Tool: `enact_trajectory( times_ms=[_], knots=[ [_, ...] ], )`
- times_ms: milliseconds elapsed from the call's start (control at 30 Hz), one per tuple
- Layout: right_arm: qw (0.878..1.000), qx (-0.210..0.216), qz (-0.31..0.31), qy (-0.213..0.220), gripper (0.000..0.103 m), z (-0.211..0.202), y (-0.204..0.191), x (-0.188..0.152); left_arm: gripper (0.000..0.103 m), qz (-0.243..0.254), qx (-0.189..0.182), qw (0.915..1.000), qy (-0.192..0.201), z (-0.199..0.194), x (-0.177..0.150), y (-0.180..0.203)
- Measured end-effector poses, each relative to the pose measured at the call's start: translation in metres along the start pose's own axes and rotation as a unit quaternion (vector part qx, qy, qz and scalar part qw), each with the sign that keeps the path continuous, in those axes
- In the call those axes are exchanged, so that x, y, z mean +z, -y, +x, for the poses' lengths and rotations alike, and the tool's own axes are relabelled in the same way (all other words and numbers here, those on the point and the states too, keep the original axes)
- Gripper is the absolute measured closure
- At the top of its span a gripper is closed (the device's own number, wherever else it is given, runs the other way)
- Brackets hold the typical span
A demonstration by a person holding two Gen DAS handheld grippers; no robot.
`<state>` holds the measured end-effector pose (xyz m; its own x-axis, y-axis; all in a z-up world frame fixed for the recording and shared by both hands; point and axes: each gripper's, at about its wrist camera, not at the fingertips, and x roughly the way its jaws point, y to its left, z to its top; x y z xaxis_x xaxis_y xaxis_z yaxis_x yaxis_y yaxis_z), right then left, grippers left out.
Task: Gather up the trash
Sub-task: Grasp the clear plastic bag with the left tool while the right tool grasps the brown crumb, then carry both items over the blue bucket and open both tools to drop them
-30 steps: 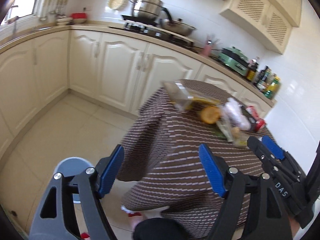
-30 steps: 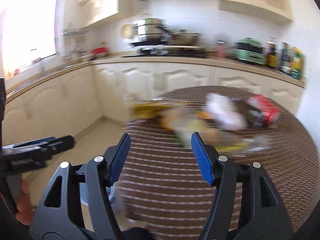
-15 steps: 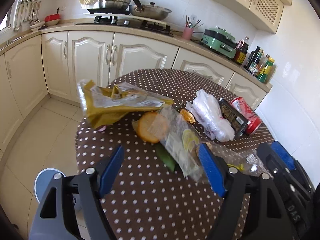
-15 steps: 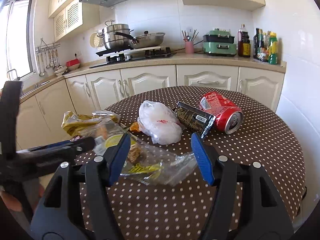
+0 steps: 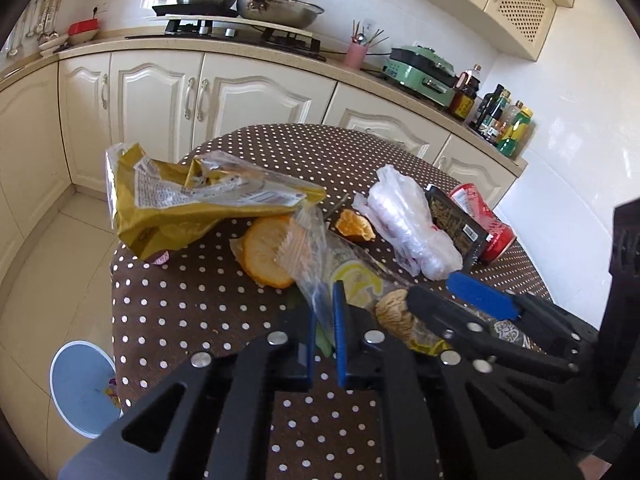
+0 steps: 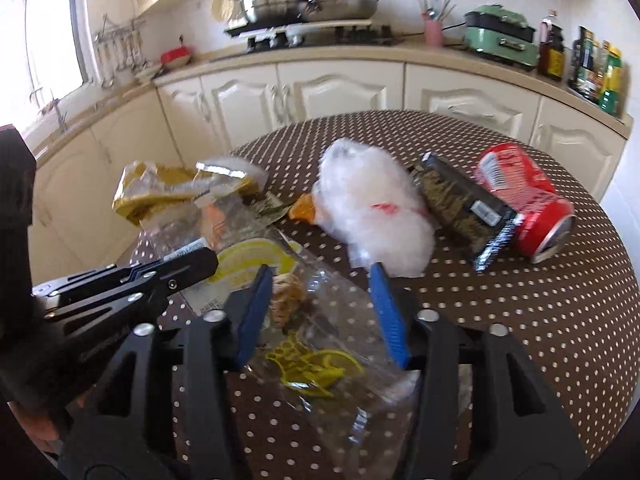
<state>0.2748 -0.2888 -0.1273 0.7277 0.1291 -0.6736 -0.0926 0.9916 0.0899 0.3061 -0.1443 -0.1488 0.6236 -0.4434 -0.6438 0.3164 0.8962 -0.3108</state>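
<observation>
Trash lies on a round brown polka-dot table (image 5: 200, 312). My left gripper (image 5: 325, 300) is shut on the edge of a clear plastic wrapper (image 5: 316, 256) with yellow print. The same wrapper (image 6: 320, 320) lies under my right gripper (image 6: 320, 284), which is open with its fingers either side of it. Further on lie a yellow snack bag (image 5: 192, 204), an orange peel (image 5: 264, 256), a white plastic bag (image 5: 408, 224), a dark packet (image 5: 456, 220) and a red can (image 5: 488, 224).
A blue trash bin (image 5: 80, 388) stands on the floor at the table's left. Cream kitchen cabinets (image 5: 240, 96) with a stove, pots and bottles run behind the table. The table edge drops away at the left.
Both grippers have moved forward and down onto the clear wrapper. The left gripper has gone from open to shut on it. The right gripper stays open.
</observation>
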Motion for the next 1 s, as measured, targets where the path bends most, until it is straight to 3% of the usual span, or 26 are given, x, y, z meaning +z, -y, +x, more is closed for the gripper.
enact_trajectory(
  times_ms=[100, 433, 700, 800, 1000],
  knots=[
    [0.999, -0.002, -0.027, -0.017, 0.064, 0.007, -0.012, -0.001, 0.099, 0.003, -0.002, 1.0000, -0.002, 0.000, -0.003, 0.000],
    [0.996, 0.020, -0.070, -0.051, 0.064, 0.004, -0.026, -0.003, 0.102, 0.008, -0.015, 0.9998, -0.005, -0.009, -0.011, -0.010],
    [0.994, 0.027, -0.095, -0.042, 0.065, -0.011, -0.045, -0.004, 0.102, 0.005, -0.021, 0.9997, 0.010, -0.030, -0.023, -0.016],
    [0.993, 0.027, -0.095, -0.060, 0.065, -0.004, -0.048, -0.007, 0.103, 0.002, -0.022, 0.9997, 0.008, -0.034, -0.026, -0.019],
    [0.991, 0.036, -0.101, -0.078, 0.076, 0.007, -0.054, -0.021, 0.103, 0.014, -0.011, 0.9998, 0.008, -0.039, -0.033, -0.016]
  ],
)
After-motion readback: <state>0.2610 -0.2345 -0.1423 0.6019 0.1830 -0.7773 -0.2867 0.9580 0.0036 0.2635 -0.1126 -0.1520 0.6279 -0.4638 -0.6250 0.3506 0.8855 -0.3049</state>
